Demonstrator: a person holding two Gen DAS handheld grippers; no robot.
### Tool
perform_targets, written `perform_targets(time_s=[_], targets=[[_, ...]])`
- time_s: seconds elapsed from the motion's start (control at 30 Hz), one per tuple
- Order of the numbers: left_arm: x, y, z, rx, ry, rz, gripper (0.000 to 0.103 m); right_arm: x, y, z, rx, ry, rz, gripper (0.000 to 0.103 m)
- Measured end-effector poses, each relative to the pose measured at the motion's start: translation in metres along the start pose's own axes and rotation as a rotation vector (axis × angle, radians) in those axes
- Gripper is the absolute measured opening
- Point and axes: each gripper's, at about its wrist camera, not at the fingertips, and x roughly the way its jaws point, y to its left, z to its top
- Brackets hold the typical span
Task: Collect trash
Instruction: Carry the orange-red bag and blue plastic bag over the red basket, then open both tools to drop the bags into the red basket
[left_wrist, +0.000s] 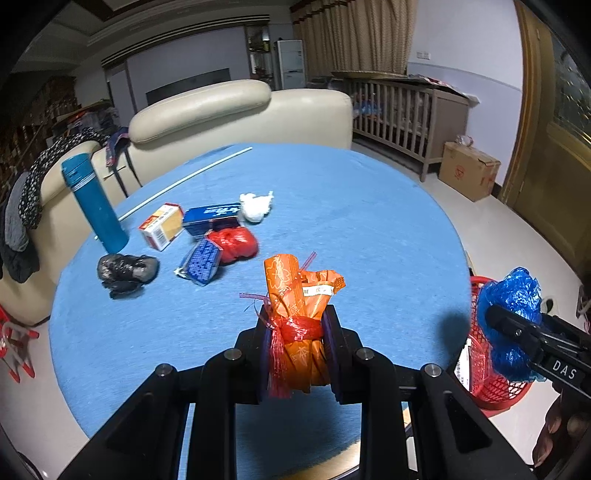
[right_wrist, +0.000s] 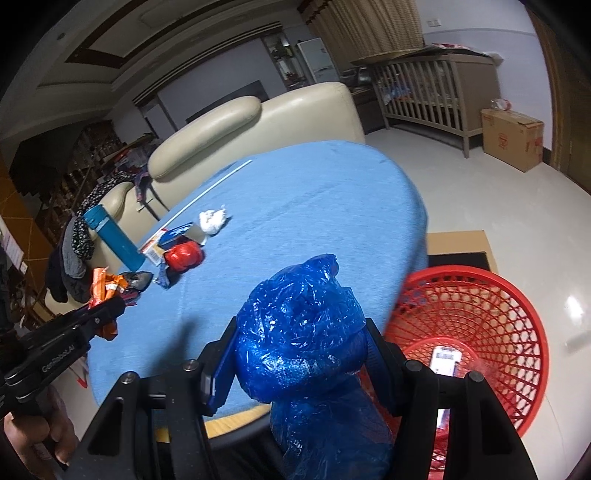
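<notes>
Left wrist view: left gripper (left_wrist: 298, 328) was clamped tight on an orange wrapper bundle (left_wrist: 297, 295); right gripper (right_wrist: 299, 354) pinched a crumpled blue plastic bag (right_wrist: 303, 332) beside the red mesh basket (right_wrist: 480, 321).

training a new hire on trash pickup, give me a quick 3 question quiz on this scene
1. True or false: the left gripper is shut on the orange wrapper bundle.
2. What does the right gripper hold? A) white tissue wad B) blue plastic bag C) teal bottle
3. Fill in: the red basket stands on the ____ beside the blue table.

Key: 1 true. 2 B, the blue plastic bag. 3 floor.
</notes>
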Motion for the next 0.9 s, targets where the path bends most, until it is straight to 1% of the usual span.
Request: perform_targets(time_s=[0.27, 0.7, 0.9], targets=[[0.009, -0.025, 0.000, 0.045, 0.031, -0.027, 0.027, -0.008, -0.032, -0.006, 0.036, -0.002, -0.056, 0.065], [0.014, -0.068, 0.000, 0.142, 0.042, -0.053, 0.027, -0.016, -0.084, -0.016, 0.067, 0.029, -0.193, 0.065], [0.018, -0.086, 0.001, 0.183, 0.047, -0.065, 0.027, -0.016, -0.103, -0.020, 0.086, 0.047, -0.235, 0.065]])
